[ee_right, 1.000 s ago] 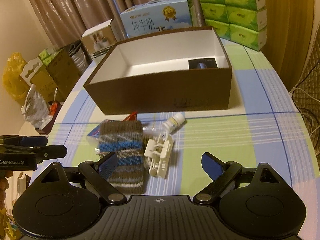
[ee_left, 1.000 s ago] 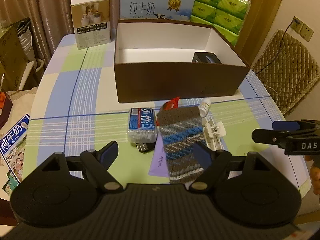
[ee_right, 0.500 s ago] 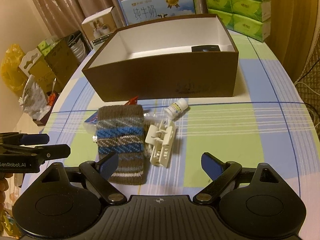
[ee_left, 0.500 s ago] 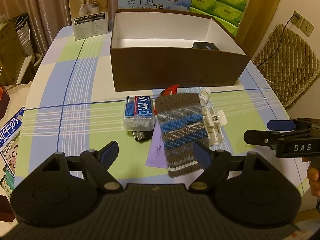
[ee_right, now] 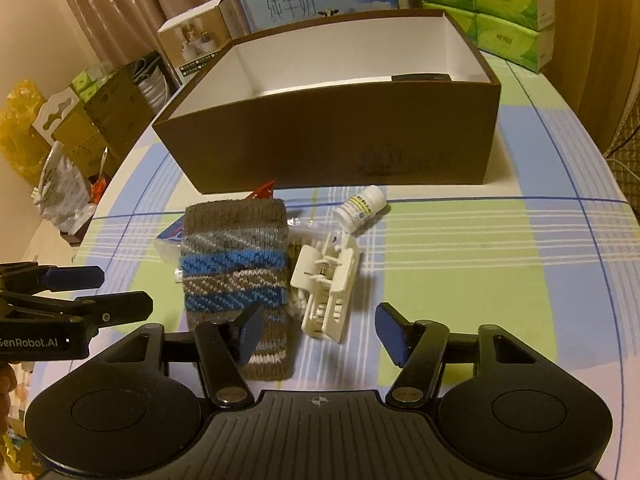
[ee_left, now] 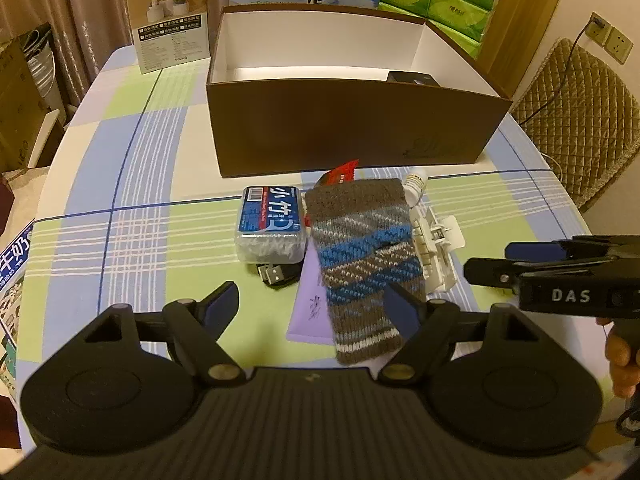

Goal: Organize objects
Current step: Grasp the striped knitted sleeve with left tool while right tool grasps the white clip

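The white clip [ee_right: 328,286] lies on the bench's cloth just beside the knitted pouch [ee_right: 236,276], long axis toward the brown box [ee_right: 344,136], straight ahead between the half-closed, empty jaws of the right hand-held gripper [ee_right: 318,332], which is nearer than the open left hand-held gripper [ee_left: 316,306].

Left gripper [ee_left: 314,302] jaws wide apart, right gripper [ee_right: 318,330] jaws just narrowing, both empty, angled downward.

Dim, warm yellowish indoor light, soft shadows, sharp centre, and strong fisheye bending with dark corners.
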`<state>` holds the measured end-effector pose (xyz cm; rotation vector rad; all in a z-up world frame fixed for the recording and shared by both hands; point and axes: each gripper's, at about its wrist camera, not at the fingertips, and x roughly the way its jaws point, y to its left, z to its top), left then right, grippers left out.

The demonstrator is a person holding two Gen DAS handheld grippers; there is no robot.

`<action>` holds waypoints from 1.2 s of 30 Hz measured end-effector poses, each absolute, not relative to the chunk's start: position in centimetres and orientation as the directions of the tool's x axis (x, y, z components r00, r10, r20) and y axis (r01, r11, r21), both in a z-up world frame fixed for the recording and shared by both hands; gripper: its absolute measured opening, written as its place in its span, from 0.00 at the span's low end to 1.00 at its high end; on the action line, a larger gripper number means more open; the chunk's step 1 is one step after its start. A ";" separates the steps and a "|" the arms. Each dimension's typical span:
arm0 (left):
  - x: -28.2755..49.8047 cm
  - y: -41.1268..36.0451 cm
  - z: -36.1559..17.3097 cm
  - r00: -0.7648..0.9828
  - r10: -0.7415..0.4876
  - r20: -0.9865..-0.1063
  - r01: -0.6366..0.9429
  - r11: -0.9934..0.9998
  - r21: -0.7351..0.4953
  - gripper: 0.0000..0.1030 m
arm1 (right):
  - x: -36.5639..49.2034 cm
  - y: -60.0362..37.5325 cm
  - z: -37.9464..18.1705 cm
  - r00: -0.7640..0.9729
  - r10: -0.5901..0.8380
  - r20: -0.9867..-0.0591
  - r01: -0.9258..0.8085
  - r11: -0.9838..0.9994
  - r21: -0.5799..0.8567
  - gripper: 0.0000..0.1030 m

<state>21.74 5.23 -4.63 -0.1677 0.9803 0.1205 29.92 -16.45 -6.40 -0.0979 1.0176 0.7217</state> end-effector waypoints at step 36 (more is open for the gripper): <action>27.9 1.6 -8.6 0.480 -0.011 -0.877 -0.120 0.990 -0.078 0.77 | 33.6 -17.4 -9.8 0.338 0.427 -0.839 -0.541 0.817 0.198 0.38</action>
